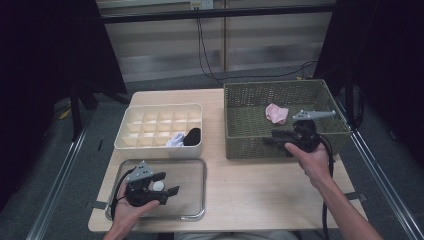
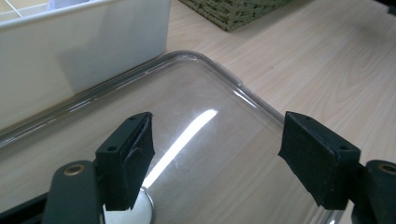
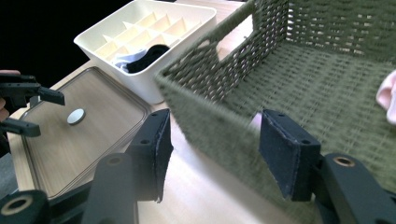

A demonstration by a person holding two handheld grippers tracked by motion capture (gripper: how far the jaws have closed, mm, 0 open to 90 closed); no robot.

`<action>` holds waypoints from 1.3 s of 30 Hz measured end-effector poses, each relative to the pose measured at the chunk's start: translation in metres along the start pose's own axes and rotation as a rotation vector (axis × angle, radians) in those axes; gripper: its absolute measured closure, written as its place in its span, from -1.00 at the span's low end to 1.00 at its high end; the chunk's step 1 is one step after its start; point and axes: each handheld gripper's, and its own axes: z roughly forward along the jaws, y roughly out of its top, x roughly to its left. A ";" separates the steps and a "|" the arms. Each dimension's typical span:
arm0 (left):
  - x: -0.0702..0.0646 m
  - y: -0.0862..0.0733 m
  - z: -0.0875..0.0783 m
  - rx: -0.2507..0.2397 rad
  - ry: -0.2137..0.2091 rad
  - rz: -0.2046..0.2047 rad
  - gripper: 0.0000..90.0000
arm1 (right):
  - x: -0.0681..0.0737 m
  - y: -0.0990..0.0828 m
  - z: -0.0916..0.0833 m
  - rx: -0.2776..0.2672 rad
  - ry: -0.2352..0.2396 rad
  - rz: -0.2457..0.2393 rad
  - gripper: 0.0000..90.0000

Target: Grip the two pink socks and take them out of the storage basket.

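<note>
Jaws of the left gripper (image 1: 167,191) gape wide, empty, over the clear tray (image 1: 192,167); right gripper (image 1: 270,138) hangs half-open, holding nothing, at the basket (image 1: 250,90) wall.

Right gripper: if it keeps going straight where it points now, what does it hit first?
Probably the green woven basket: the right gripper points at its near corner, jaws open and empty, the rim just ahead. Depth is unclear; aimed higher, it could clear the rim and reach the basket floor.

No text, label, brand, number or sign can be read anywhere in these pictures.
</note>
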 end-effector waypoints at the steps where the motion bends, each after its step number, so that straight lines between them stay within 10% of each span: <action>1: 0.001 0.000 0.001 0.004 -0.013 -0.011 -0.45 | -0.003 0.005 0.002 0.003 0.001 -0.001 -0.02; 16: 0.004 0.002 0.004 0.009 -0.003 -0.020 -0.45 | -0.045 0.055 0.051 0.110 -0.004 -0.053 0.03; 39: 0.007 0.000 0.002 0.011 0.007 -0.014 -0.45 | -0.081 0.069 0.117 0.346 -0.018 -0.051 0.03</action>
